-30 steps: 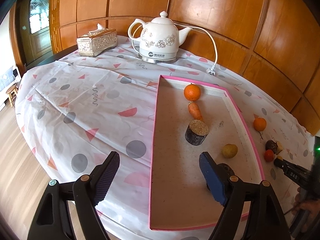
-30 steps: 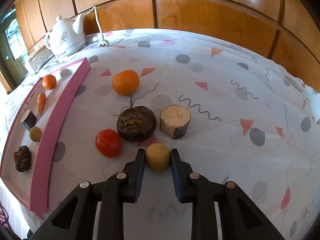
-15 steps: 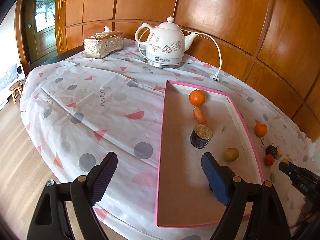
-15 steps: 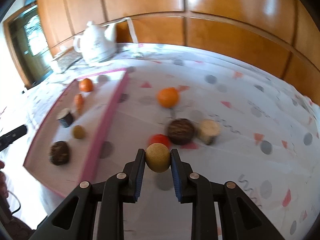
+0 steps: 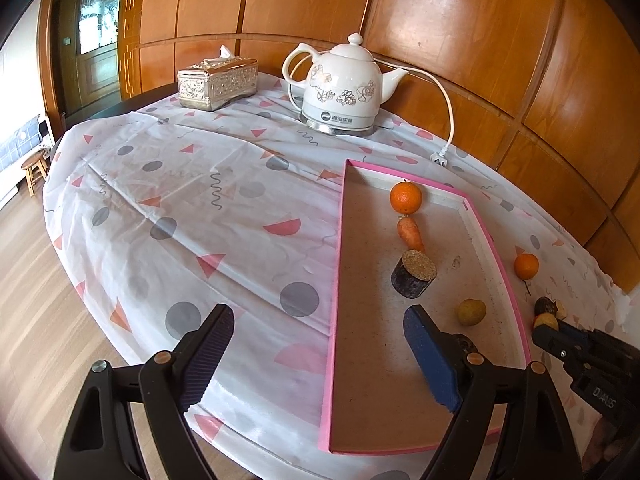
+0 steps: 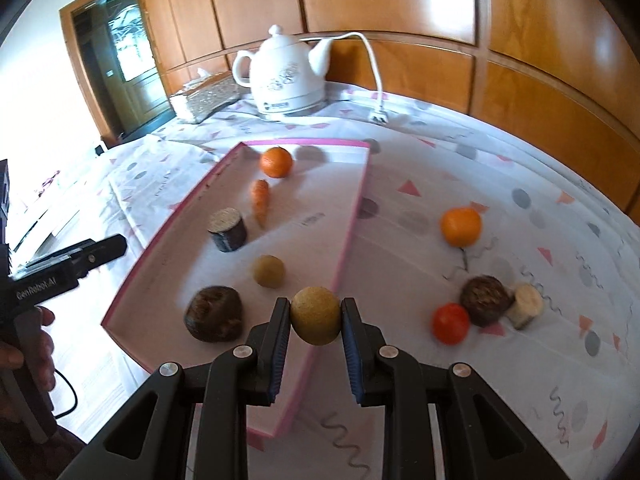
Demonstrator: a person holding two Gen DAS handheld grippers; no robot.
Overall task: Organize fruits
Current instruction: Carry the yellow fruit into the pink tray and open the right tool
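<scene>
My right gripper [image 6: 315, 316] is shut on a yellow round fruit [image 6: 315, 314] and holds it in the air over the right rim of the pink tray [image 6: 352, 216]. In the tray lie an orange [image 6: 276, 162], a carrot [image 6: 260, 200], a dark cylinder piece [image 6: 227, 229], a yellow fruit [image 6: 269, 271] and a brown fruit [image 6: 214, 319]. On the cloth to the right are an orange [image 6: 460, 227], a tomato [image 6: 450, 323], a brown fruit [image 6: 485, 300] and a pale cylinder piece [image 6: 526, 306]. My left gripper [image 5: 316, 354] is open and empty over the tray's [image 5: 336, 280] left rim.
A white kettle [image 5: 342, 92] with cord and plug [image 5: 440, 158] stands at the back of the table. A silver tissue box [image 5: 218, 82] is to its left. The patterned tablecloth [image 5: 192, 200] covers the round table; wood panelling is behind.
My right gripper has lifted the yellow fruit off the cloth and carried it left to the tray's rim. My left gripper has drawn back a little and stays open.
</scene>
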